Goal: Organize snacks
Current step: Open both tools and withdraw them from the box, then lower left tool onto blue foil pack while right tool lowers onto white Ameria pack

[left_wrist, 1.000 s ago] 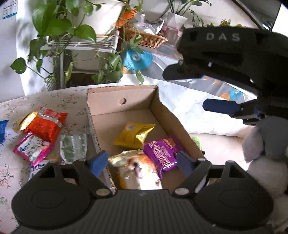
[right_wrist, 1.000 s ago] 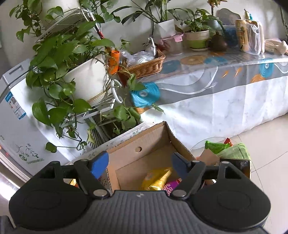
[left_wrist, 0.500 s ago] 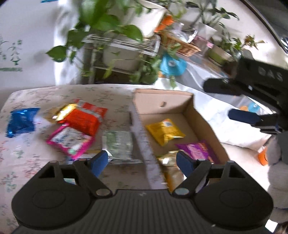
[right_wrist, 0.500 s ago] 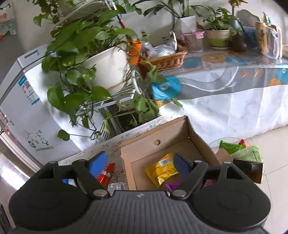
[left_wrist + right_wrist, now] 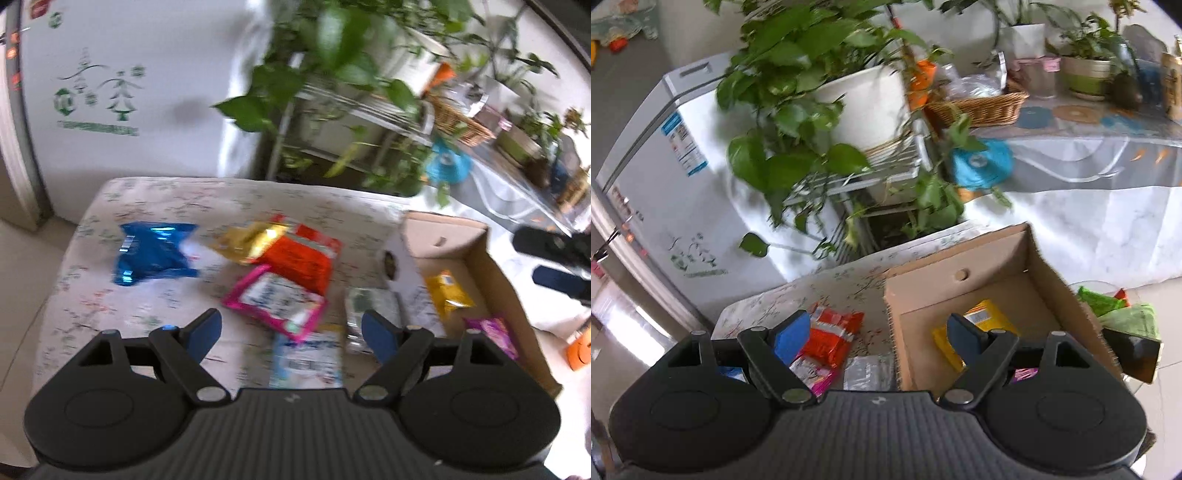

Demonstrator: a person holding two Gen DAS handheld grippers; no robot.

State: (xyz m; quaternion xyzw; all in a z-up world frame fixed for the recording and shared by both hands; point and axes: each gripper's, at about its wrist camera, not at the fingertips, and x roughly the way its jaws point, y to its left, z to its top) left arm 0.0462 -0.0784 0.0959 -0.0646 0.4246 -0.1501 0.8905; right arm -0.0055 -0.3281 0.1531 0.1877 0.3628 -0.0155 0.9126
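Observation:
Loose snacks lie on the floral tablecloth (image 5: 147, 317): a blue packet (image 5: 155, 251), a gold one (image 5: 251, 240), a red one (image 5: 303, 262), a pink one (image 5: 277, 299), a silver-green one (image 5: 369, 306) and a white-blue one (image 5: 306, 354). My left gripper (image 5: 291, 326) hangs open above the pink and white-blue packets, holding nothing. To their right stands the cardboard box (image 5: 476, 251) with a yellow packet (image 5: 447, 291) and a purple packet (image 5: 491, 332) inside. My right gripper (image 5: 879, 334) is open and empty over the box's (image 5: 960, 280) left wall, and it also shows beyond the box as the right gripper (image 5: 554, 260).
Leafy pot plants on a white rack (image 5: 849, 110) crowd the table's far side, beside a white chest freezer (image 5: 665, 147). A clothed counter carries a wicker basket (image 5: 982, 103) and pots. A bin with green bags (image 5: 1123, 314) sits on the floor right of the box.
The left gripper swung left, from over the box's contents to over the loose snacks on the cloth. The right gripper also shifted left, bringing the red and pink packets into its view.

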